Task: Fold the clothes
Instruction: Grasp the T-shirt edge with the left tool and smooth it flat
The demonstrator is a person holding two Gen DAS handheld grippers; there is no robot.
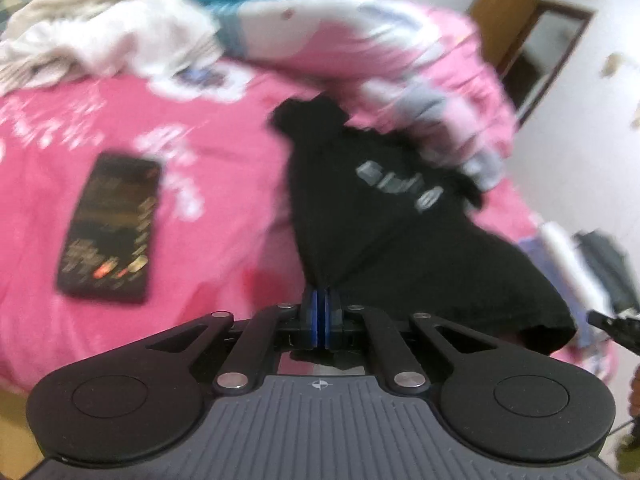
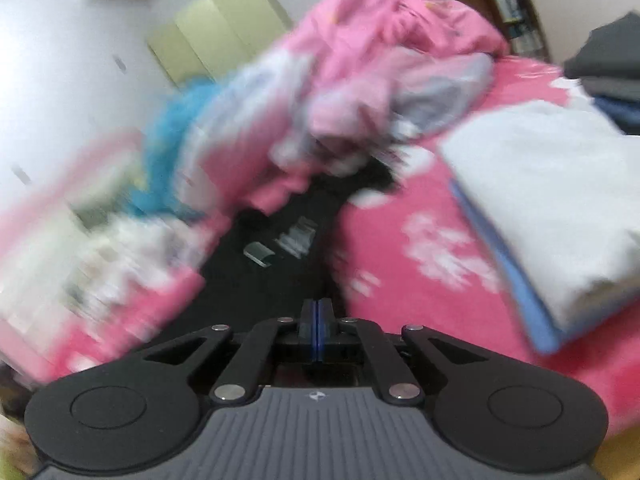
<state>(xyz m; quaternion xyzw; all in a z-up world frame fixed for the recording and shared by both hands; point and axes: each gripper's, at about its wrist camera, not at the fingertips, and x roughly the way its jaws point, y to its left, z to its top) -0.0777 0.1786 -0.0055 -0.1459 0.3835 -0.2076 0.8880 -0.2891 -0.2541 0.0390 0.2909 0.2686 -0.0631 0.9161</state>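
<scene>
Pinched in the left gripper (image 1: 321, 294), a black garment (image 1: 372, 216) stretches ahead over the pink bedspread (image 1: 208, 216); a phone (image 1: 110, 226) lies left of the jaws. Right gripper (image 2: 316, 306) likewise clamps the black cloth, with folded white laundry (image 2: 548, 208) to the right.

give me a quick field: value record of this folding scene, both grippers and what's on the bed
surface: pink bedspread with white print
garment in work: black t-shirt, grey lettering
left gripper: shut on the shirt's edge
right gripper: shut on the same shirt
phone: flat on the bedspread, left of the shirt
folded stack: white over blue, right side
unfolded pile: whitish clothes at the far end
image quality: motion blur
</scene>
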